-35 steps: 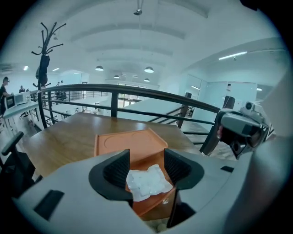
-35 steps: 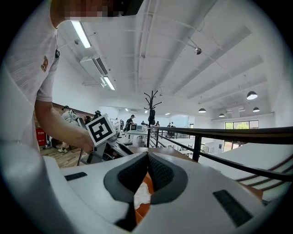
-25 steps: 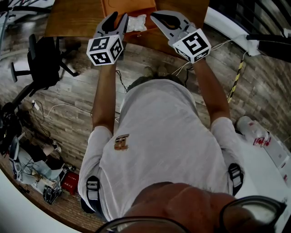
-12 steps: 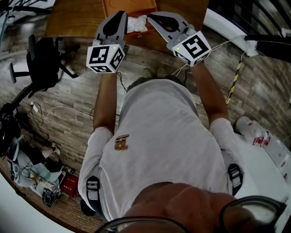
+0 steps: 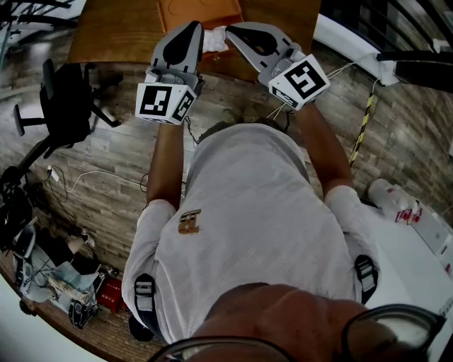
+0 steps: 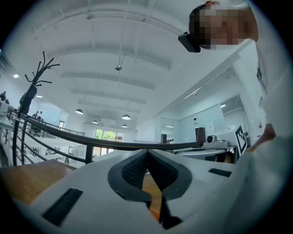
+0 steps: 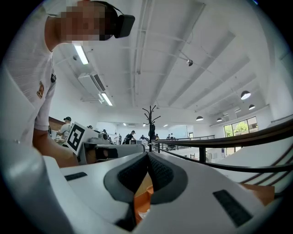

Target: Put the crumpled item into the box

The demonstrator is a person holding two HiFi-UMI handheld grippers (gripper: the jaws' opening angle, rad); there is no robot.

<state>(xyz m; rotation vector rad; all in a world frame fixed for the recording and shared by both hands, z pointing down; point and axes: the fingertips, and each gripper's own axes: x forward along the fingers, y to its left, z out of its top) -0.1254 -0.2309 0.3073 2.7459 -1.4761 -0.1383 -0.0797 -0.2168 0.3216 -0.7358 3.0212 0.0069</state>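
Both grippers have gone forward past the near edge of the wooden table (image 5: 106, 32) since a second ago. The left gripper (image 5: 191, 28) has closed its jaws, which now meet with nothing between them. The right gripper (image 5: 229, 30) also has its jaws together and holds nothing. The crumpled item (image 5: 214, 39) lies in the narrow gap between the two tips, just beside each; whether they touch it I cannot tell. It sits at the near edge of the orange box (image 5: 198, 10). The table top spreads wide to the left of the left gripper.

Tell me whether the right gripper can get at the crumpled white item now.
Probably yes: the right gripper has its tip right beside the crumpled item, with nothing between them. Its jaws are together, so they would need to open to grip.
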